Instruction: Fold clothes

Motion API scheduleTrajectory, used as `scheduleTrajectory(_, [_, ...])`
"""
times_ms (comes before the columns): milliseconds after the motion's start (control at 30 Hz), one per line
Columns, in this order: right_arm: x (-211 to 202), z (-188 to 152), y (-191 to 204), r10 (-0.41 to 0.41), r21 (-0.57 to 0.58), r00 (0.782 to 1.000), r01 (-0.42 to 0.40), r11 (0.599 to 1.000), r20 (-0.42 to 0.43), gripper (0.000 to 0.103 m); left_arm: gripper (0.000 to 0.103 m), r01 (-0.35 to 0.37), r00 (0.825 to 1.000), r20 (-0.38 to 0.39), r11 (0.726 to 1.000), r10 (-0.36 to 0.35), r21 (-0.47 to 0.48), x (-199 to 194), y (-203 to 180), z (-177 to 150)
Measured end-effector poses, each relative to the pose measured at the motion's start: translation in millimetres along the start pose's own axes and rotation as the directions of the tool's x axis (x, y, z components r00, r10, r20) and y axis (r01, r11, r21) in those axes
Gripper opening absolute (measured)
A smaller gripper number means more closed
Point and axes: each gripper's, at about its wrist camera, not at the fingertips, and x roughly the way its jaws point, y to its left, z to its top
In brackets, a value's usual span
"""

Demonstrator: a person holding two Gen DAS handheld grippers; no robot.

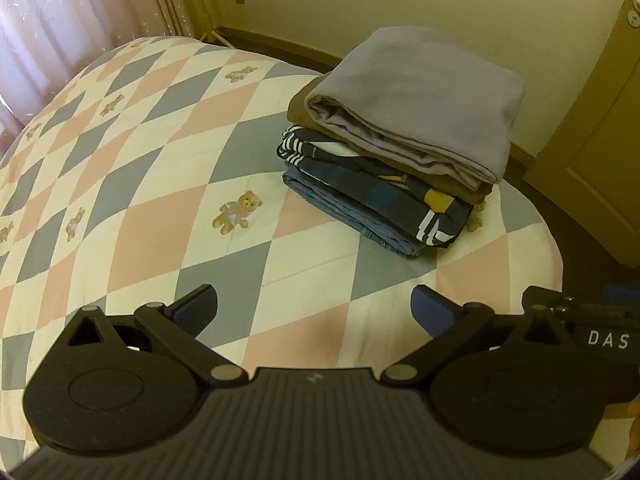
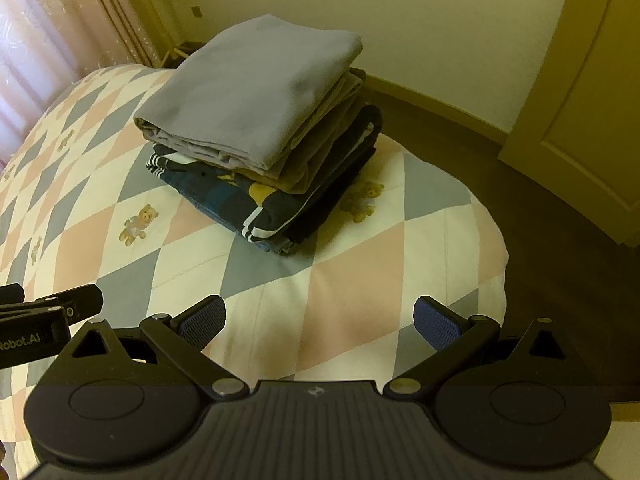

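With both the left gripper [image 1: 314,304] and right gripper [image 2: 320,316] spread wide and empty over the quilt [image 1: 140,184], the folded stack [image 2: 260,148] at the far right looks finished, so keep clear of it.

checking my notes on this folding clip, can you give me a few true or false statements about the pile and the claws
1. The grey folded garment lies on top of the pile. True.
2. The left claw is shut on a shirt. False: its jaws stand apart and hold nothing.
3. The pile rests on a diamond-patterned quilt with teddy bears. True.
4. The right claw touches the pile. False: it is open and short of it, over bare quilt.
5. A brown garment lies directly under the grey one. True.
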Motion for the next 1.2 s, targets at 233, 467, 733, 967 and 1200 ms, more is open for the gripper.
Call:
scheduleTrajectory(233, [4,6,0,0.008,-0.012,1.0,-0.008,1.0,-0.003,0.103,0.102,-0.01,1.0,0.004,1.0,0.01,0.001,3,-3,5])
scheduleTrajectory(467, [5,9,-3,0.009,-0.014,1.0,-0.009,1.0,-0.006,0.103,0.102,-0.006,1.0,-0.01,1.0,0.006,0.002,9,-8,9])
scheduleTrajectory(733, [0,11,-11,0.011,0.001,1.0,-0.011,1.0,0.011,0.103,0.102,0.012,1.0,-0.003,1.0,-0.012,0.014,11,-17,13])
scheduleTrajectory(967, [-17,8,-20,0.015,0.035,0.998,-0.017,0.999,0.06,0.103,0.102,0.034,0.999,0.038,0.999,-0.034,0.017,0,-20,9])
scheduleTrajectory(1200, [-46,-5,-20,0.019,0.046,0.993,-0.025,0.999,0.12,0.103,0.102,0.029,0.997,0.076,1.0,-0.029,0.001,-29,-13,-5])
